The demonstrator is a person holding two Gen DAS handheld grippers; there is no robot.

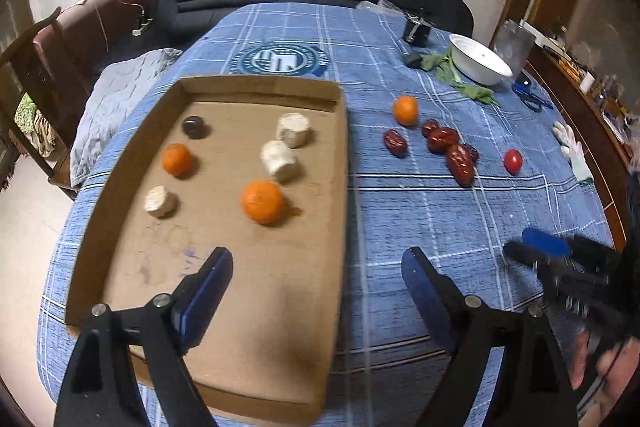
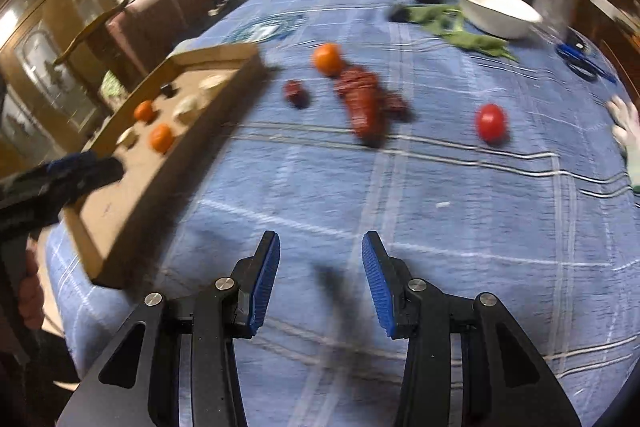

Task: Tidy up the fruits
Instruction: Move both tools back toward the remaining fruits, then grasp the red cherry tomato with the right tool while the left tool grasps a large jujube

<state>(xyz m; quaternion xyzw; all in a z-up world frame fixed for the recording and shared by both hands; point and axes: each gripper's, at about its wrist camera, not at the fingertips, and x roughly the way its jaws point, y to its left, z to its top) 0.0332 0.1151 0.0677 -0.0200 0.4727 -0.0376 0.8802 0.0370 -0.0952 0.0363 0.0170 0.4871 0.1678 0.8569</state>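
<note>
in the tray: two oranges, we reckon sorted
right of tray: orange, dates, tomato left
jaws: both pairs empty, left gripper gaping, right gripper narrower

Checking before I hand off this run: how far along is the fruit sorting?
Partway. Done: the cardboard tray holds two oranges, three pale chunks and one dark piece. In hand: nothing; the left hand-held gripper and right hand-held gripper are both open and empty. Left on the cloth: one orange, the red dates and a tomato.

White bowl beside green leaves; blue scissors, white glove near table edge.
</note>
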